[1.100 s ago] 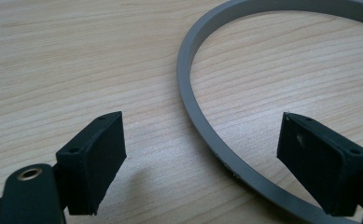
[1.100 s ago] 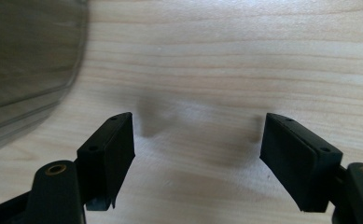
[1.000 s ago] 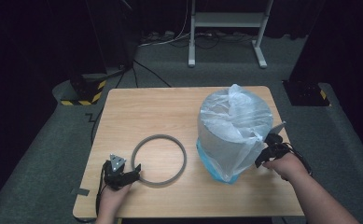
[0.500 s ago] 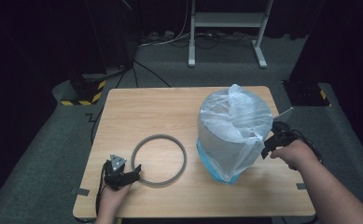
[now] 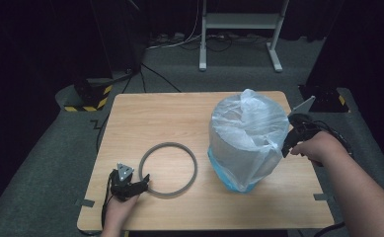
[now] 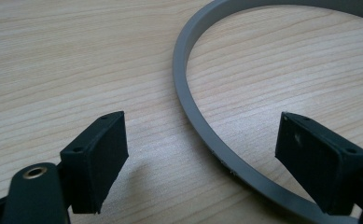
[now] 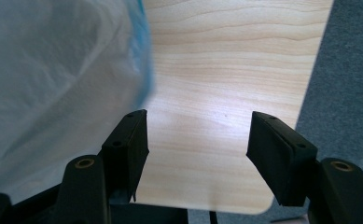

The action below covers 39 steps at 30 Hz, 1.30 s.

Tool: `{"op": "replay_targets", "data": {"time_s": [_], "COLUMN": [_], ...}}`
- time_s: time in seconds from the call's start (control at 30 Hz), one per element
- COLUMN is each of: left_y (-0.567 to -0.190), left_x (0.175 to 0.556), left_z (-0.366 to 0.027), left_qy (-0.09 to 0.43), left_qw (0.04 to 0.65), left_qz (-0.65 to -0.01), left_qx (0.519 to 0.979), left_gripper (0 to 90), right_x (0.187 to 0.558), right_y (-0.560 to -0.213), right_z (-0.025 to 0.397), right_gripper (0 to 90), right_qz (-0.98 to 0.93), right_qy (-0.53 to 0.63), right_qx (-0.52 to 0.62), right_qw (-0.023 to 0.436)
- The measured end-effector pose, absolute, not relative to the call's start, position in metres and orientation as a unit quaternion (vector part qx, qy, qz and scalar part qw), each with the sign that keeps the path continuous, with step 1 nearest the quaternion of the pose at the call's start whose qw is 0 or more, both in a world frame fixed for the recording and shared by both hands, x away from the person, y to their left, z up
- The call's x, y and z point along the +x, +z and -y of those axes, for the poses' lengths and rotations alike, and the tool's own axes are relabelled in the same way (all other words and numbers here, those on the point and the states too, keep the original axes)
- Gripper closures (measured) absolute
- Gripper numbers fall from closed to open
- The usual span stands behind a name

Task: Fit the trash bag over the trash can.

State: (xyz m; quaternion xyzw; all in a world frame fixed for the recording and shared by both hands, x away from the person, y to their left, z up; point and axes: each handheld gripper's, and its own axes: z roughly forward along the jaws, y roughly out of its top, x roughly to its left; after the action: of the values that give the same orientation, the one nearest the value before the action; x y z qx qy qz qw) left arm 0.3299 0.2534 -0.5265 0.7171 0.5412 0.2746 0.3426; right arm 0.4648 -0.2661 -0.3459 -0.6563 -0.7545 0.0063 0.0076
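Observation:
A grey ring (image 5: pixel 168 169) lies flat on the wooden table (image 5: pixel 160 118) at the near left. My left gripper (image 5: pixel 139 183) rests at the ring's near-left edge. In the left gripper view it (image 6: pixel 205 140) is open, and the ring's band (image 6: pixel 198 121) runs between the two jaws without touching either. A round bin under a translucent plastic bag (image 5: pixel 249 138) with a blue lower edge stands at the right. My right gripper (image 5: pixel 287 140) hovers by the bag's right side. It (image 7: pixel 198 126) is open over bare wood, the bag (image 7: pixel 53 70) just beside its left jaw.
The table's right edge (image 7: pixel 310 93) and near right corner lie close under the right gripper, with grey carpet (image 7: pixel 352 70) beyond. A white stand (image 5: pixel 239 29) and cables sit on the floor behind the table. Bare wood spans the far left of the tabletop.
My right gripper has moved away from the near edge, up along the bag's right side. The left gripper and the ring have stayed put.

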Motion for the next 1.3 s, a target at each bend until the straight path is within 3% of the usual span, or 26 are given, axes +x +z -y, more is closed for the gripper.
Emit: {"op": "replay_targets", "data": {"time_s": [0.57,1.3], "left_y": [-0.527,-0.527], "left_x": [0.330,0.331], "left_z": [-0.253,-0.253], "left_qy": [0.273,0.263], "left_qw": [0.340,0.342], "left_qz": [-0.540,-0.539], "left_qx": [0.720,0.723], "left_gripper": [17.5,19.8], "right_x": [0.463,0.463], "right_y": [-0.331,-0.246], "right_z": [0.273,0.257], "right_gripper": [38.7,46.0], "right_qz": [0.749,0.745], "right_qy": [0.021,0.010], "right_qx": [-0.662,-0.667], "right_qw": [0.015,-0.008]}}
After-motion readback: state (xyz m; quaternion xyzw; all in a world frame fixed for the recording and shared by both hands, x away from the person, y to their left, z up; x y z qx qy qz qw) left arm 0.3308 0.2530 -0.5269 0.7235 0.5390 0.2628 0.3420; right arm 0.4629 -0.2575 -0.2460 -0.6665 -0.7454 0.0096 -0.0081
